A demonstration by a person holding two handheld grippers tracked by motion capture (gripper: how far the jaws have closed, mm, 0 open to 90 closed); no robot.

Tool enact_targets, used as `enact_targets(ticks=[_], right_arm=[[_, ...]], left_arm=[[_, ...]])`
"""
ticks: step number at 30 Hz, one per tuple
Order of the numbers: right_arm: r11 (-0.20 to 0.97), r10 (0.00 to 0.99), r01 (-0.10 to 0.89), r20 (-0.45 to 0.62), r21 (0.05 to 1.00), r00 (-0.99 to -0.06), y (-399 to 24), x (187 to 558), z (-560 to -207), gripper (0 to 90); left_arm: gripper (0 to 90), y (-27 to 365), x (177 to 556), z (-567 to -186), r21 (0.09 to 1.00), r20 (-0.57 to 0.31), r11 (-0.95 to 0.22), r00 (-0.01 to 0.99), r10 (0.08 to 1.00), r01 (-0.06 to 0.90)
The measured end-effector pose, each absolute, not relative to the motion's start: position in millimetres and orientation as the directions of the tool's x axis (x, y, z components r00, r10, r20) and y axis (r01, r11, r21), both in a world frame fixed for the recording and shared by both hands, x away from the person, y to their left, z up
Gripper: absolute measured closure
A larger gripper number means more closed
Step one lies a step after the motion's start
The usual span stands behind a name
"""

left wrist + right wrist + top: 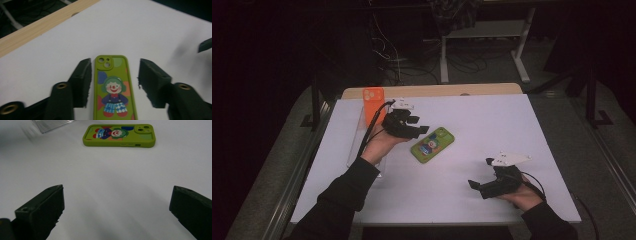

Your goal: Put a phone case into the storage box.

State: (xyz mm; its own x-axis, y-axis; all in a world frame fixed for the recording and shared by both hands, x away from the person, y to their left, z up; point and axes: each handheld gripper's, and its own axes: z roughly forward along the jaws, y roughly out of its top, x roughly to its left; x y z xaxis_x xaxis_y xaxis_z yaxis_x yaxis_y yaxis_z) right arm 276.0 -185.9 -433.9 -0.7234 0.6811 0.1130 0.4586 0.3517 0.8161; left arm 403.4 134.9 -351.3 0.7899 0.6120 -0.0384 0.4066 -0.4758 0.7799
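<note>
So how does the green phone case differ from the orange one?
The green phone case lies flat on the white table and carries a clown picture; the orange phone case stands upright at the table's far edge and looks plain. The green one sits between the left hand-held gripper jaws, untouched; the orange stands behind that gripper. Both have camera cutouts.

An orange phone case (373,103) is standing upright at the upper left of the white table (492,115). A clear plastic stand (362,137) is lying just below it, and a wooden strip (437,90) is running along the table's far edge.
</note>
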Motion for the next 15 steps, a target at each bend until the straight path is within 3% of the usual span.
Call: enact_targets(ticks=[5, 15], right_arm=[[0.351, 0.679, 0.457, 0.114, 0.817, -0.725, -187, 276, -434, 0.0], [0.356, 0.675, 0.451, 0.109, 0.819, -0.730, -187, 276, -434, 0.0]], left_arm=[[64.2, 122, 411, -364, 0.765, -0.073, -0.453, 0.762, 0.644, 0.457], [89.6, 110, 426, -391, 0.736, -0.080, -0.434, 0.703, 0.707, 0.520]])
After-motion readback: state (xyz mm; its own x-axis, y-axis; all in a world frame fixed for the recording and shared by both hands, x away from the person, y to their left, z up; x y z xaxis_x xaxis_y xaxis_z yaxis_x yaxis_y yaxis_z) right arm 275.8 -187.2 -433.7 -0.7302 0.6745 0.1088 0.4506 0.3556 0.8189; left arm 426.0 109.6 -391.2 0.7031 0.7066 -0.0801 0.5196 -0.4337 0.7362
